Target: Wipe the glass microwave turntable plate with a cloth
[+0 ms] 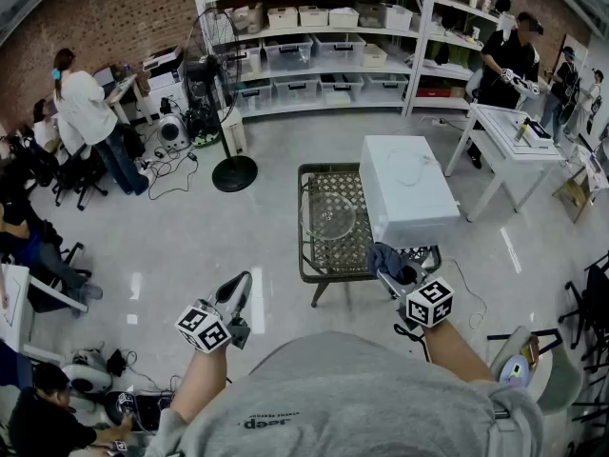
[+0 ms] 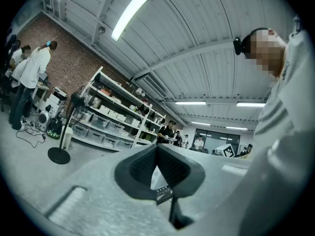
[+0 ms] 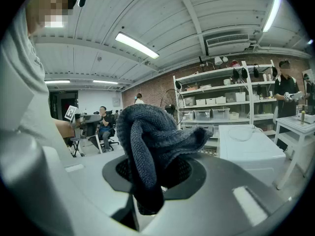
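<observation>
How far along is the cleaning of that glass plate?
Barely started. Done: the right gripper has the cloth pinched in its jaws. In hand: nothing more; the left gripper is empty, jaws together. Left: the glass plate lies on the wicker table, away from the cloth, so all wiping remains.

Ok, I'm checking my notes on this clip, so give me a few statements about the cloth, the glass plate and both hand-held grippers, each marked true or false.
1. The right hand-held gripper is clamped on a dark blue knitted cloth. True.
2. The round clear glass turntable plate sits inside the white microwave. False: it lies on the dark woven table, beside the microwave.
3. The left hand-held gripper grips the plate. False: its jaws are together on nothing, off the table's near left corner.
4. A black pedestal fan stands on the floor beyond the table. True.
</observation>
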`<state>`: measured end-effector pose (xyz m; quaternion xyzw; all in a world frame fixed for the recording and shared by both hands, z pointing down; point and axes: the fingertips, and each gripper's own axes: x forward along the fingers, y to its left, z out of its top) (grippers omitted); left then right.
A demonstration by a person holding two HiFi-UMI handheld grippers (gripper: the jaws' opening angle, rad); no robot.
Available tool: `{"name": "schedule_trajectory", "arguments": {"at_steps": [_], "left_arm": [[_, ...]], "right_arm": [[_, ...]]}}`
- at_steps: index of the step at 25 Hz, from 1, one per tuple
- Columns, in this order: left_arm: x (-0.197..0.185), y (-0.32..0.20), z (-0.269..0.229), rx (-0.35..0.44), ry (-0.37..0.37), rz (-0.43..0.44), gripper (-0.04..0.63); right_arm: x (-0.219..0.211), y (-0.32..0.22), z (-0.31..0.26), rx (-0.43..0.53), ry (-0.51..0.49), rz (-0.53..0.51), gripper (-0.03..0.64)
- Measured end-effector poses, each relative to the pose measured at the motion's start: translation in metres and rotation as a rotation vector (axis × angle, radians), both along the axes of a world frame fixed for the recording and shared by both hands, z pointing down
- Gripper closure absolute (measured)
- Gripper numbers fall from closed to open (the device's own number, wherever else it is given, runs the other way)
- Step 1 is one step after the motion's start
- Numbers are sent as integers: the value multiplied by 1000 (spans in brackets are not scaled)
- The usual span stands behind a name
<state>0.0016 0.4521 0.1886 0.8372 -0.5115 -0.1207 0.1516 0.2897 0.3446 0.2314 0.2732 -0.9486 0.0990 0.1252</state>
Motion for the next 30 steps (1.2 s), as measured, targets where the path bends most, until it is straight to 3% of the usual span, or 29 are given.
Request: {"name": "schedule_trajectory", "arguments": {"at_steps": [12,30], "left_arm": [[12,-12,-6,1,-14,8,597],[113,-43,-22,-35,-88,-68,597]], "right_arm": [[9,-11,-9,21,-6,-5,500],[86,-55,-19,58,-37,-70,497]]}}
